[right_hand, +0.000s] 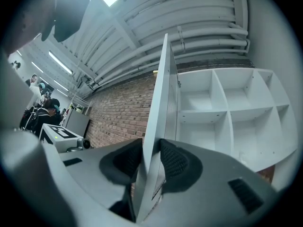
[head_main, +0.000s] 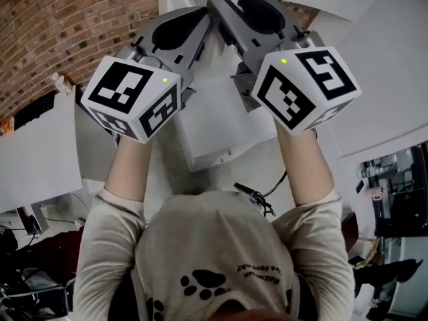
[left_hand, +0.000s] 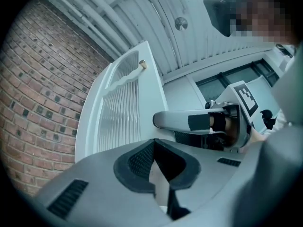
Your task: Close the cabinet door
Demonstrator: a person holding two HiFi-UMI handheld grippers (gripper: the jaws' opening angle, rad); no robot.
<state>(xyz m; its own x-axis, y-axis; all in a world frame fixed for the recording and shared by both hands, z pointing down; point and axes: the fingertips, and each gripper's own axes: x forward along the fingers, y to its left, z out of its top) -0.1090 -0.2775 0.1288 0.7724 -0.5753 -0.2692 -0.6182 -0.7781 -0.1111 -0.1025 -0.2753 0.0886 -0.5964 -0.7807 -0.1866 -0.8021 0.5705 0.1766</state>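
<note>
Right gripper (right_hand: 151, 150) clamps the free edge of the cabinet door (right_hand: 160, 89), which stands wide open from the cabinet (right_hand: 229, 110); left gripper (left_hand: 154, 143) is closed, empty. Grasp looks done, I'd say; next, swing the door round against the cabinet front

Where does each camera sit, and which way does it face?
Head view: on the head, facing down; shows forearms, left gripper, right gripper.
Left gripper view: on that gripper, facing the cabinet door; right gripper shows.
Right gripper view: along its jaws, closed on the door's edge; shelves behind.
Gripper views share the cabinet door.
</note>
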